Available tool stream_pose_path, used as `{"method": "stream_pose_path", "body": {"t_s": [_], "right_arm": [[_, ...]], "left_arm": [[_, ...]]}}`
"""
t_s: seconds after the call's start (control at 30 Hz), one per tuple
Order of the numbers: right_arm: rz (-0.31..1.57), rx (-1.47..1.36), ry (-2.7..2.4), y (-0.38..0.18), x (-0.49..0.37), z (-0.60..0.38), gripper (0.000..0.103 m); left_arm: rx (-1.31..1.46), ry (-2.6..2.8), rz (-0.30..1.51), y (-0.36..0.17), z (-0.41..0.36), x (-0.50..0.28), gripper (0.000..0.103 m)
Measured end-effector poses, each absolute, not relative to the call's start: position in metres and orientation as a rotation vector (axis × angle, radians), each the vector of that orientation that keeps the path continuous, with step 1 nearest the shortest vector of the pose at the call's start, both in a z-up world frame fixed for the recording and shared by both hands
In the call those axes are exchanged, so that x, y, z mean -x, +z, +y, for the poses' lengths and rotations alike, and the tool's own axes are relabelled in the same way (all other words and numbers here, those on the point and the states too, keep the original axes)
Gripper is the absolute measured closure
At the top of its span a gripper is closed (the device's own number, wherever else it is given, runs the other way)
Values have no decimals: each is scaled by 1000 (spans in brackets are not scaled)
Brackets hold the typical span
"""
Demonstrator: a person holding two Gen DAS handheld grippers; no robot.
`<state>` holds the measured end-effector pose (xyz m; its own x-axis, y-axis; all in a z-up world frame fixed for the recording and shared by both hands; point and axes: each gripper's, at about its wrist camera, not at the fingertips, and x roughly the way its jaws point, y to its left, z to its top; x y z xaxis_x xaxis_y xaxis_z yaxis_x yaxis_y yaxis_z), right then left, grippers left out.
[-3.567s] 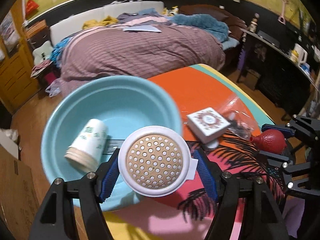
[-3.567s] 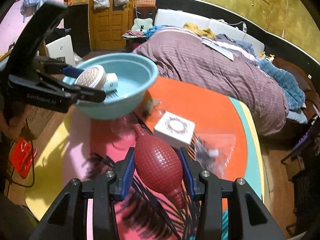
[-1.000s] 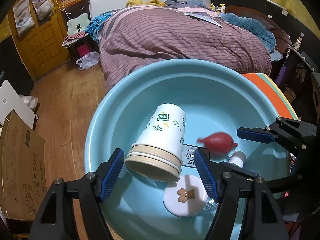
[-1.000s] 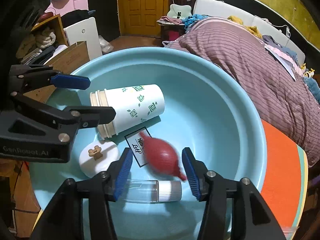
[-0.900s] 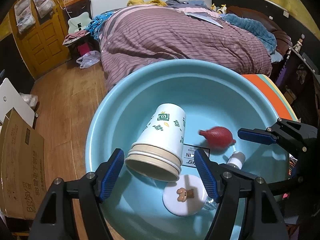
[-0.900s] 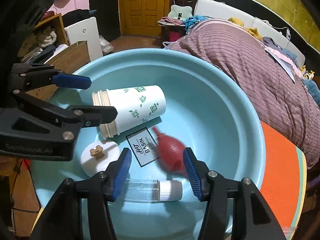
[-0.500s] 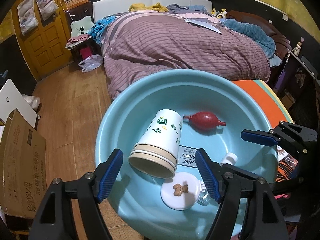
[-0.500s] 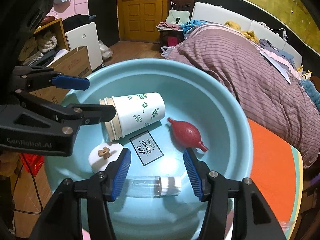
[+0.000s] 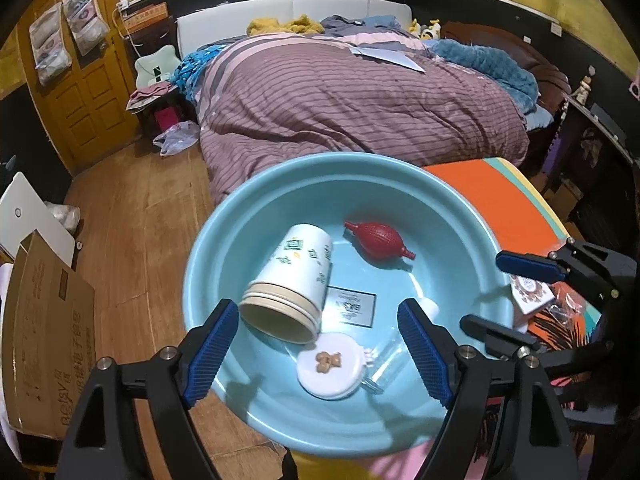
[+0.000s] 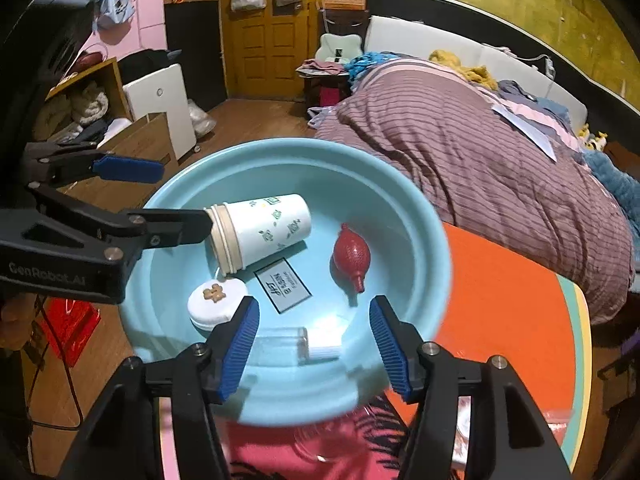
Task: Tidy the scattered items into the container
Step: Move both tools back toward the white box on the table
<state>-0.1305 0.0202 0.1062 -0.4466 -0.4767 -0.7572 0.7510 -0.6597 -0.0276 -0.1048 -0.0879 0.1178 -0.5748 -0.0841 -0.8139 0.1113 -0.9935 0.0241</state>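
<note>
Both tools released, nothing held: left gripper jaws had just been widening over the blue basin, right gripper also spreading. Red bulb lay center frame in basin, right of paper cup.

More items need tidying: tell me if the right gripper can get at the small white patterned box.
Probably yes: the small white patterned box lies uncovered beside the blue basin, and the right gripper is open and empty.
</note>
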Motion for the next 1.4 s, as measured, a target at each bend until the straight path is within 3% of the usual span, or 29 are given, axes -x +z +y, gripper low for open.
{"method": "stream_pose_path", "body": {"t_s": [0.8,1.4], "right_arm": [[341,-1055,-2372,119,125,165,39],[202,-1247,-2436,65,133,249,37]], "left_arm": [[-1523,-2848,-190,116,35,112,16],[-1697,-2845,-379,77,116,135,16]]}}
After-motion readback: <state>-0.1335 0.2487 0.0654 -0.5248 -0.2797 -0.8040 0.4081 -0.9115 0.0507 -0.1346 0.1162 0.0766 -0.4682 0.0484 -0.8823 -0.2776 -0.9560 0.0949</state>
